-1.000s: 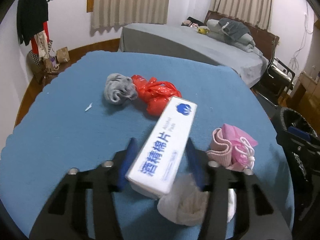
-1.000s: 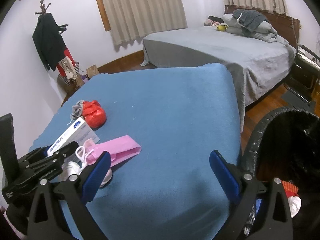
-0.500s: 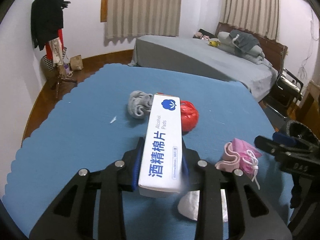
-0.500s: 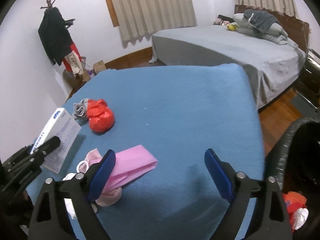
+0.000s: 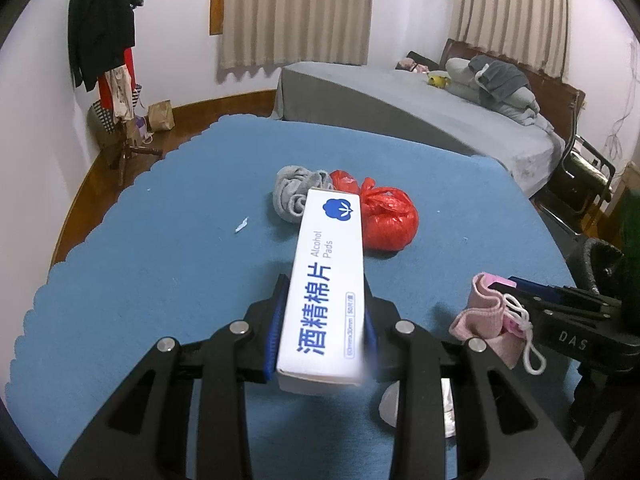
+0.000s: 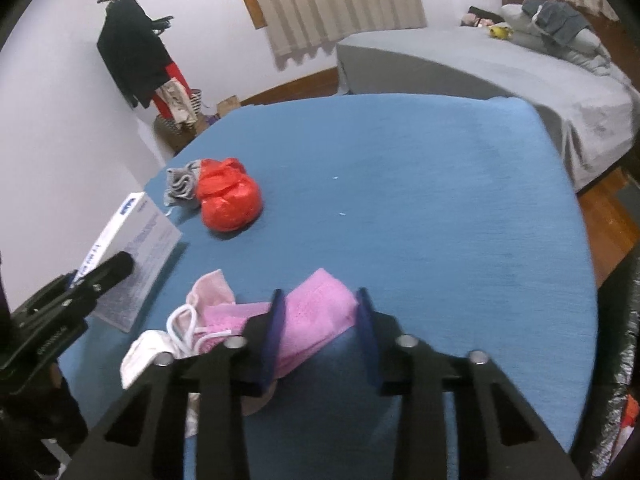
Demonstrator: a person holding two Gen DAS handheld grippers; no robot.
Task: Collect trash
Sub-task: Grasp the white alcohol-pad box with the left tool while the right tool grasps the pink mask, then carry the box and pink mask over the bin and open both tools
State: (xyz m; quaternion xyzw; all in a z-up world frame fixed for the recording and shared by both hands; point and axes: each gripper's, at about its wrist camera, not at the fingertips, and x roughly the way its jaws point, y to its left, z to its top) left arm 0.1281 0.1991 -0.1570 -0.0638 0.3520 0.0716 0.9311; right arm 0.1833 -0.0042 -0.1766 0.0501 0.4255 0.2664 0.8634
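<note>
- The left hand-held gripper (image 5: 324, 334) is clamped on a white box of alcohol pads (image 5: 326, 280), gripped by its long sides near one end so the rest juts forward, clear of the blue worktop (image 5: 160, 280); the hold looks chosen for carrying it off to the black-lined bin (image 6: 628, 344) at the worktop's right edge.
- The right hand-held gripper (image 6: 318, 334) is closing its jaws around the folded end of a pink face mask (image 6: 312, 320) lying flat on the worktop; its pads straddle the mask but do not yet pinch it.
- A pale pink cloth (image 6: 208, 290) touches the mask, with something white (image 6: 144, 354) just beside it; a red plastic bag (image 6: 228, 200) and grey sock (image 6: 182, 182) wait farther off, touching each other.
- A second earlier the box lay skewed between wider-set pads, and the right jaws stood fully apart beside the mask rather than over it.
</note>
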